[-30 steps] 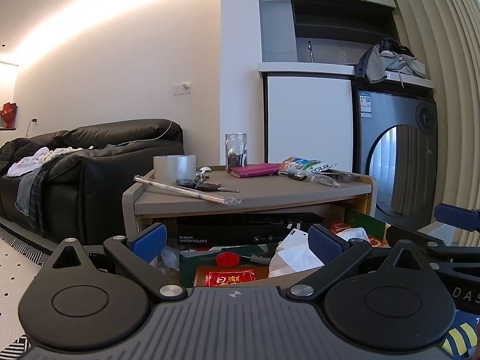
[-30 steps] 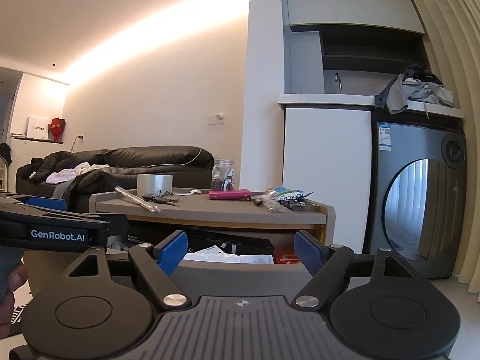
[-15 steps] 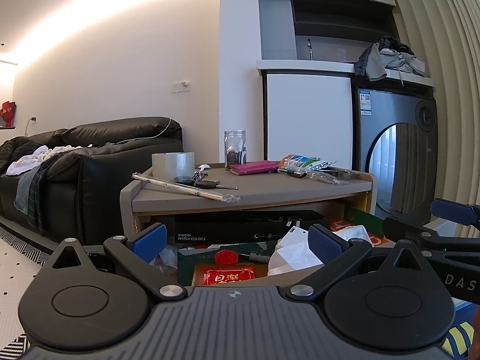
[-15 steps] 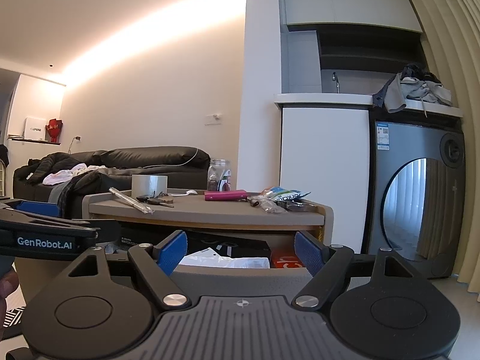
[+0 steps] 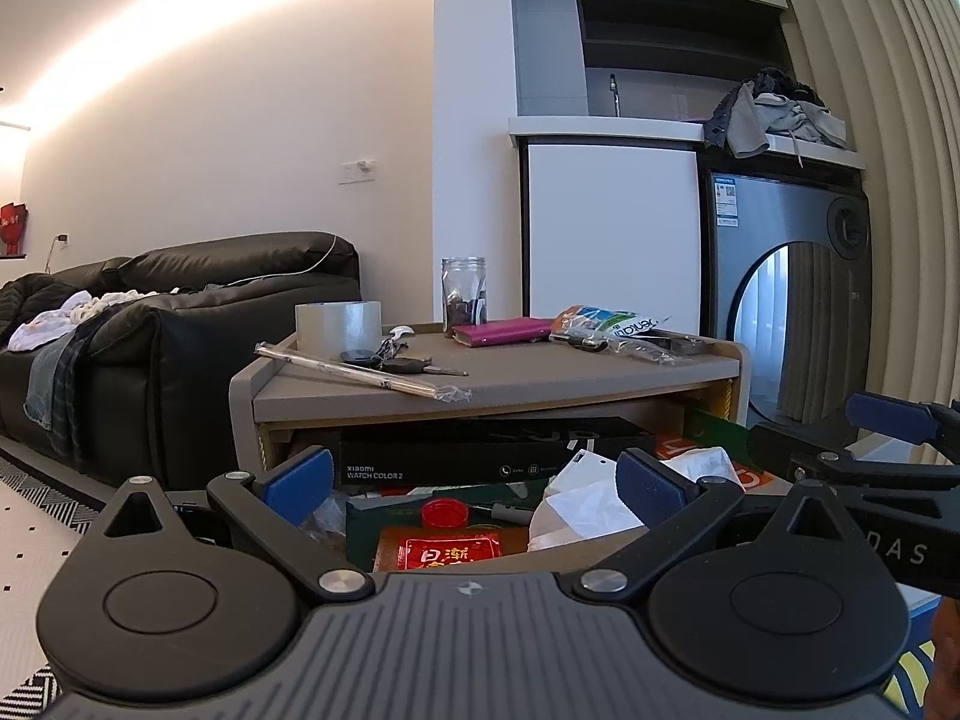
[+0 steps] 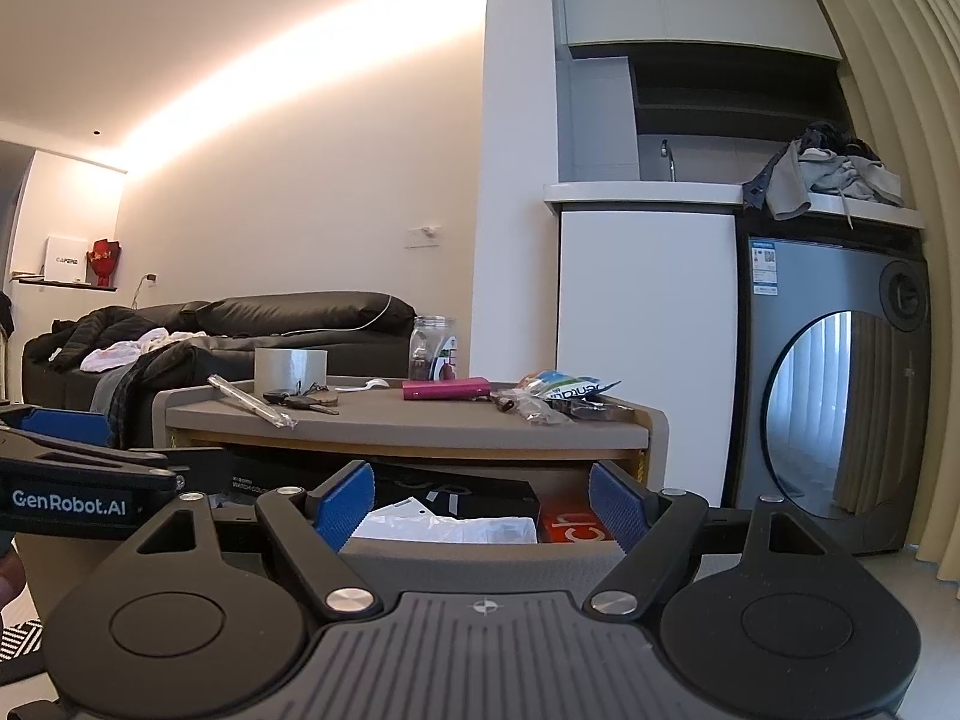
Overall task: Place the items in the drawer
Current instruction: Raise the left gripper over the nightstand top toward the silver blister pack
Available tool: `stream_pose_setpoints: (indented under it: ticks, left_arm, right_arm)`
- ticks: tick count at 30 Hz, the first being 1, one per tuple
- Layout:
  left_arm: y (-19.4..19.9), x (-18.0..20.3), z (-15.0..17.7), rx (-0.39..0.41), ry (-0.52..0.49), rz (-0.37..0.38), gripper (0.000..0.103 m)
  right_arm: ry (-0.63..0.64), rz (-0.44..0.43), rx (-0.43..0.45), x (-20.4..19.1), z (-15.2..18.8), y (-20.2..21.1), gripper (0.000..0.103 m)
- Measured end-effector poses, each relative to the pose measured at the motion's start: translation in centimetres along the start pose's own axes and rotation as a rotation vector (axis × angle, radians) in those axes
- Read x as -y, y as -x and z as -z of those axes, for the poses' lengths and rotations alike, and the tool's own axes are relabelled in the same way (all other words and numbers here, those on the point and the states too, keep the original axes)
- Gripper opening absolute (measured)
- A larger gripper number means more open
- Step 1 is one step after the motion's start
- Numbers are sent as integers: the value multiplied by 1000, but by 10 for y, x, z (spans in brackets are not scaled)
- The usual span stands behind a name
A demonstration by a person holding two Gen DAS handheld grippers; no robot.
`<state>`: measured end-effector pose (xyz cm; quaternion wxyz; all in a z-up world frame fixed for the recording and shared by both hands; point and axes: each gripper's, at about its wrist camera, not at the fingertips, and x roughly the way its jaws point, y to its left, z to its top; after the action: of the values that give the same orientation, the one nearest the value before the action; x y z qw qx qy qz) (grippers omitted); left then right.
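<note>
a grey table (image 5: 540, 375) holds a tape roll (image 5: 338, 324), keys (image 5: 396, 365) and a jar (image 5: 463, 297). the drawer (image 6: 480, 552) below stands open. left gripper (image 5: 474, 480) and right gripper (image 6: 480, 495) both gape wide, empty.

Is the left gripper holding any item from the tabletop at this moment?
No: the left gripper is open with nothing between its blue pads, and the tape roll and pink wallet sit on the table.

We see our right tool (image 6: 480, 501) spread wide and empty before the open drawer (image 6: 456, 546), while tape roll (image 6: 290, 369), keys (image 6: 303, 401) and jar (image 6: 433, 348) sit on the desk (image 6: 420, 427).
</note>
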<state>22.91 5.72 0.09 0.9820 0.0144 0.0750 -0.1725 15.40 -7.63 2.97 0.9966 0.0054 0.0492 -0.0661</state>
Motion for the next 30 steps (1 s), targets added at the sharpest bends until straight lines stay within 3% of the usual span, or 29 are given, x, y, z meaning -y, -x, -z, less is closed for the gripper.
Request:
stream_pose_setpoints:
  ticks: [25, 30]
  left_arm:
    - [-11, -5, 2, -7, 19, -31, 103]
    - [-13, -9, -10, 8, 72, -45, 103]
  right_arm:
    - [-3, -11, -19, 13, -9, -25, 82]
    - [36, -13, -23, 16, -7, -24, 82]
